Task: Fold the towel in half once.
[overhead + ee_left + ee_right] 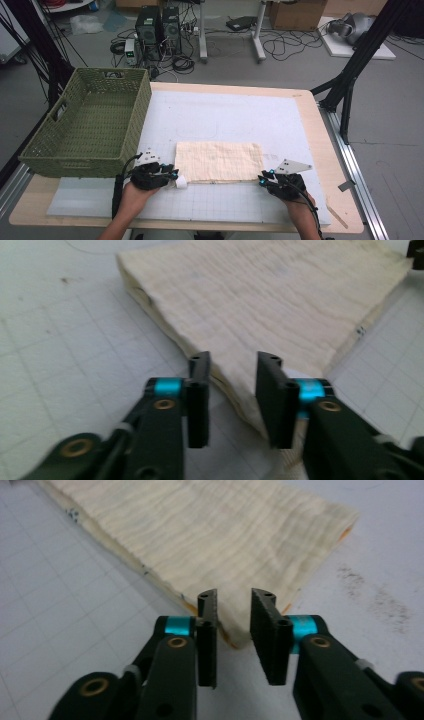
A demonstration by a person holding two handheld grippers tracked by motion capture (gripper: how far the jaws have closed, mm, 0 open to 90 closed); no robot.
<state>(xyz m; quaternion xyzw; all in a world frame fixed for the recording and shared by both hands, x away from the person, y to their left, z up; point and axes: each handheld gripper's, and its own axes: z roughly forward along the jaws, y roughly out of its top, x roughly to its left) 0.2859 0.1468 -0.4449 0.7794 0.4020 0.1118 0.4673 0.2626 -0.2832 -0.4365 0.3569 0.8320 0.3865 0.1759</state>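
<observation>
- The left hand-held gripper (232,385) sits at the near left corner of the folded cream cloth (219,161); its jaws stand apart, with the corner between them and the pads not pressing, so it is released; the right hand-held gripper (234,620) mirrors it at the near right corner, likewise released, the cloth's tip lying in the gap.
- Judged from that, both ends of the near edge are being addressed at once so the cloth can be taken evenly; a grip at both corners would keep the layers from sliding or sagging in the middle; whether the next step is a fresh fold or a lift I cannot tell.
- The cloth lies flat as a long rectangle, folded into layers that show along its near edge, on the near half of the white gridded mat (225,117); it is just beside the green woven basket (90,122) but apart from it; the basket looks empty and stands at the left of the desk (325,150), probably where the cloth will end up.
- The mat covers most of the pale wooden desk; beyond it lies a grey floor with computer towers (159,25), loose cables, a cardboard box (296,14) and black frame legs on both sides.
</observation>
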